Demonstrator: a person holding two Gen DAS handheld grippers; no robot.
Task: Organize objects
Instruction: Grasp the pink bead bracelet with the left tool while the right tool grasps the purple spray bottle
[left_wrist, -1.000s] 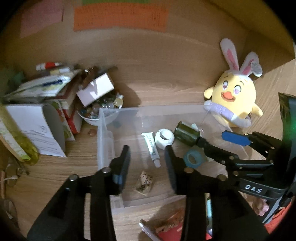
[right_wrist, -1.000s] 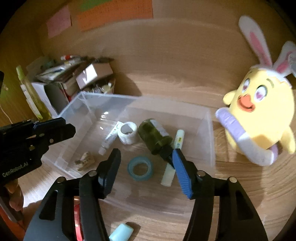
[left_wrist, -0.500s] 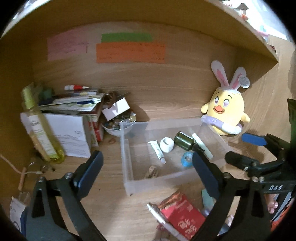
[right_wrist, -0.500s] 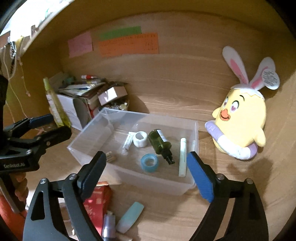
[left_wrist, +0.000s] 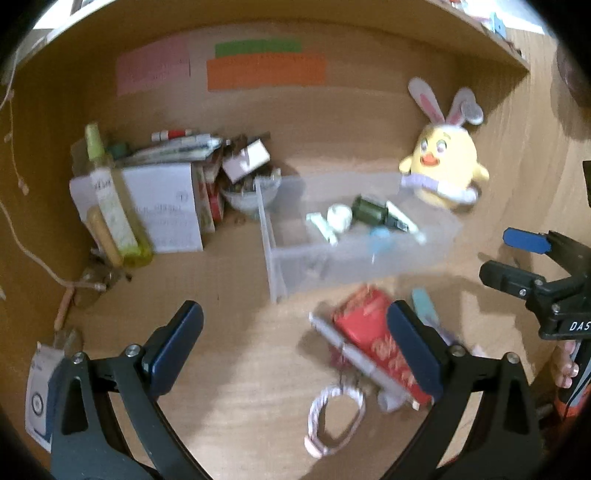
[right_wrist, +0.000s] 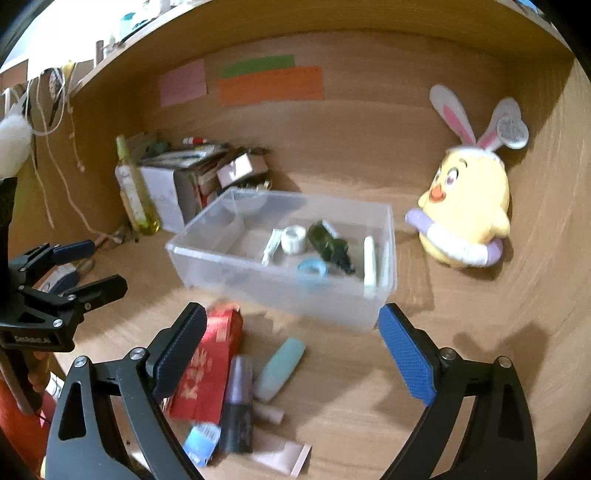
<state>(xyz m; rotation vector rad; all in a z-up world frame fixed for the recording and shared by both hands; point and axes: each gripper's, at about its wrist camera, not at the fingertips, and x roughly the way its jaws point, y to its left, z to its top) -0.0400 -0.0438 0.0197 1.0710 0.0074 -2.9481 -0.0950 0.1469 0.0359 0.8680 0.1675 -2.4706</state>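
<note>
A clear plastic bin (right_wrist: 229, 258) (left_wrist: 273, 258) stands on the wooden desk. In it lie a dark green bottle (right_wrist: 327, 243), a blue tape roll (right_wrist: 312, 266), a white roll (right_wrist: 293, 238) and white tubes. In front of it lie a red packet (right_wrist: 208, 365) (left_wrist: 373, 332), a mint tube (right_wrist: 280, 369), a purple bottle (right_wrist: 236, 402), a pen (left_wrist: 351, 354) and a string bracelet (left_wrist: 334, 417). My left gripper (left_wrist: 295, 347) is open and empty, back from the bin. My right gripper (right_wrist: 291, 350) is open and empty above the loose items.
A yellow bunny plush (right_wrist: 465, 210) sits right of the bin. At the left stand a yellow-green bottle (left_wrist: 110, 206), a white box (left_wrist: 162, 206) with papers and pens on it, and a bowl of small things (left_wrist: 247, 192). Sticky notes (left_wrist: 266, 70) hang on the back wall.
Both grippers have pulled back and up from inside the bin and opened wide. The loose items in front of the bin have come into view.
</note>
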